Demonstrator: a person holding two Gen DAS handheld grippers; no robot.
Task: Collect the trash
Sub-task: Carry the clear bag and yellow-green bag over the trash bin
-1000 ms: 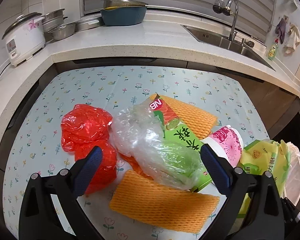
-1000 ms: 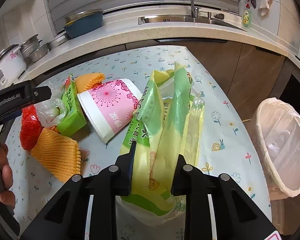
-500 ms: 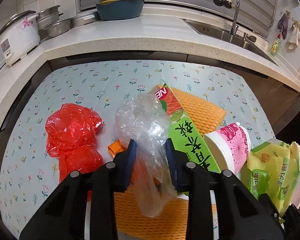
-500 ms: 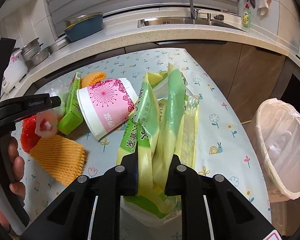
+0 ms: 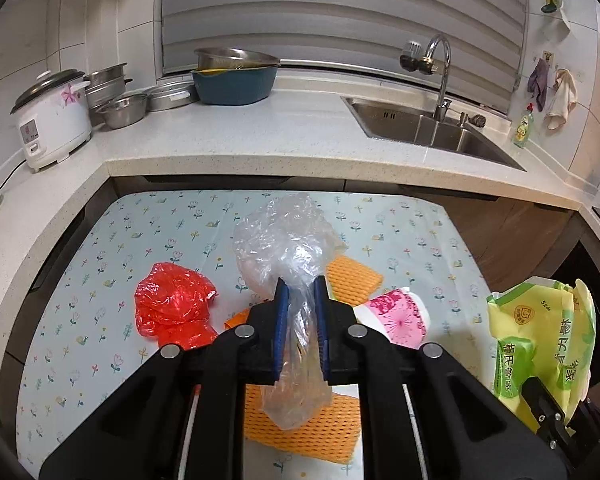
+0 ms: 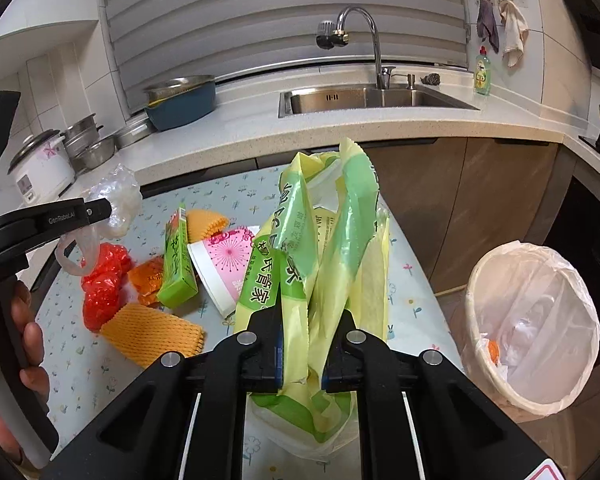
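Clear bag (image 5: 284,248) seemingly above table edge (image 5: 228,193)

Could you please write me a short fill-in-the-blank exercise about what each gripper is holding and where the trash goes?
1. The left gripper is shut on a crumpled ____ plastic bag.
2. The right gripper pinches a yellow and ____ wrapper.
3. The lined trash bin stands off the table's ____ side in the right wrist view.
4. The pink paper cup lies on its ____ on the table.

Missing words: clear; green; right; side
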